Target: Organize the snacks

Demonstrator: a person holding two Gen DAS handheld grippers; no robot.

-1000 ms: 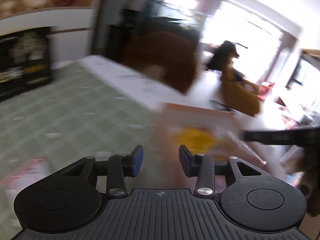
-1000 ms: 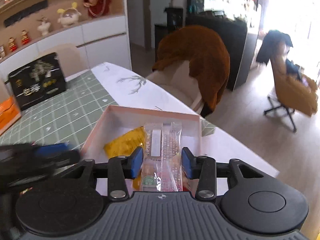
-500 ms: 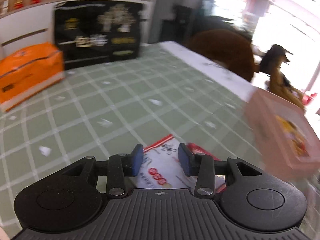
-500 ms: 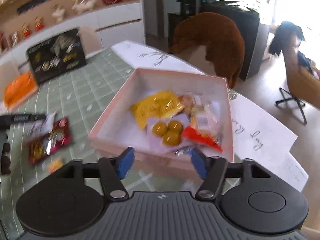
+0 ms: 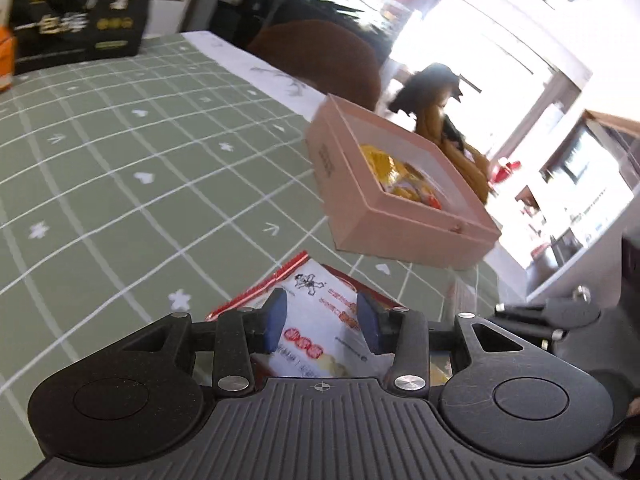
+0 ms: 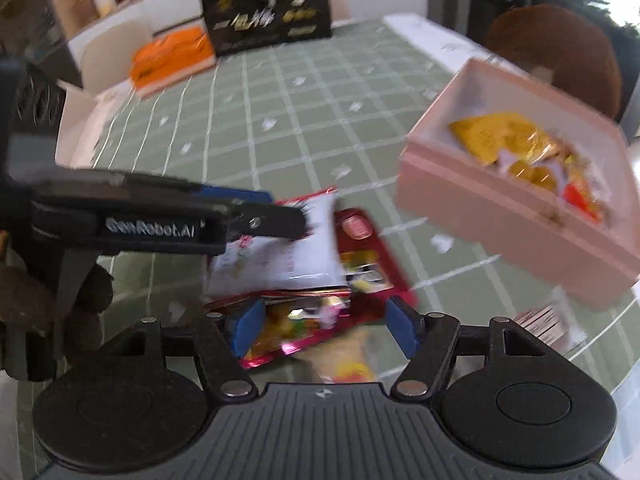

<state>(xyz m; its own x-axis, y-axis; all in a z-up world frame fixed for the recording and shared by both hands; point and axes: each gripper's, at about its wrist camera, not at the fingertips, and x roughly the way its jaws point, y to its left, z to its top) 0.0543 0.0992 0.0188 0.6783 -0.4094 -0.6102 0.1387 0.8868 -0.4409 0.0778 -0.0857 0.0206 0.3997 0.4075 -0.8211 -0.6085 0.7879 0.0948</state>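
A pink box with several snack packets inside sits on the green checked tablecloth; it also shows in the right wrist view. A white snack packet lies on a red packet in front of the box. My left gripper is open with its fingers on either side of the white packet. My right gripper is open just over the near end of the red packet. The left gripper's fingers reach in from the left in the right wrist view.
A black gift box and an orange pack stand at the table's far end. A brown-covered chair is behind the pink box. A small yellow packet lies under my right gripper. White paper lies along the far right edge.
My right gripper has swung left and down from above the pink box to the packets. My left gripper has stayed over the white packet and turned a little toward the box.
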